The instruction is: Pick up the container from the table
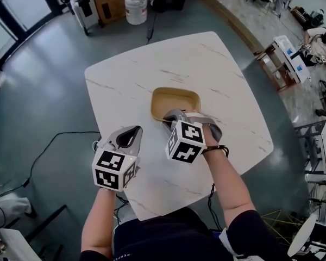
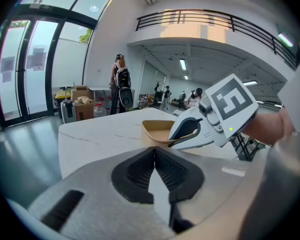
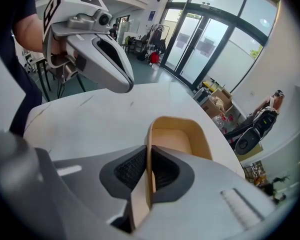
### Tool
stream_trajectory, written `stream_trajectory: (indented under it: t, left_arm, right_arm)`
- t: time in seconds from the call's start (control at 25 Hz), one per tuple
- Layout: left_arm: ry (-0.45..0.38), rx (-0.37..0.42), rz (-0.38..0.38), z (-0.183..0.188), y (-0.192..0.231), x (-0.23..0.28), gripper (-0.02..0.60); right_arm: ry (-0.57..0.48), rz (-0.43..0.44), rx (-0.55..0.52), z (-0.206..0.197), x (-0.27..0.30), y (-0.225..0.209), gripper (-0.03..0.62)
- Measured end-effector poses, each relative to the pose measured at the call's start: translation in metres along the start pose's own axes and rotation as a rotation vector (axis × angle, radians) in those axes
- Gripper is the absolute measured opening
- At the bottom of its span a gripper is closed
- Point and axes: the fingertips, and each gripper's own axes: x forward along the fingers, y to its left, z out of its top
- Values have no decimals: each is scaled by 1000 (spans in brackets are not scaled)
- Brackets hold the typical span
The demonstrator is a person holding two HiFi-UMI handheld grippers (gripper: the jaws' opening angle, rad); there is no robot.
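An empty tan container (image 1: 176, 99) with rounded corners sits near the middle of the white marble table (image 1: 206, 64). My right gripper (image 1: 171, 119) is shut on the container's near wall, one pad inside and one outside; in the right gripper view the thin wall (image 3: 149, 149) runs straight between the pads of the right gripper (image 3: 149, 168). I cannot tell whether the container (image 3: 177, 134) rests on the table or hangs just above it. My left gripper (image 1: 129, 137) hovers to the left over the table, shut and empty, with its pads together at the left gripper's tips (image 2: 154, 154). It faces the container (image 2: 157, 129).
The table's near edge lies just under both hands. On the floor beyond the far edge stand a water jug (image 1: 136, 4) and a cardboard box (image 1: 111, 1). A black cable (image 1: 60, 140) runs across the floor at the left. A person with a backpack (image 2: 121, 84) stands far off.
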Motion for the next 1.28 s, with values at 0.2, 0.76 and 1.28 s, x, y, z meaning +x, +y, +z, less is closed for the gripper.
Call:
stream_trajectory:
  t: [0.2,0.76,1.28]
  left_arm:
    - [-16,16,-24,1,-6,-20,-2]
    - [-73,12,-76,-14,-25,-67,-5]
    - [-81,33,-69,-29,-26,-104,-5]
  right_arm:
    - [-54,-2,10,15,-29,24,24]
    - [-104,-11,-2,30,-90,99,25]
    - [-134,11,55,33,-117,150,25]
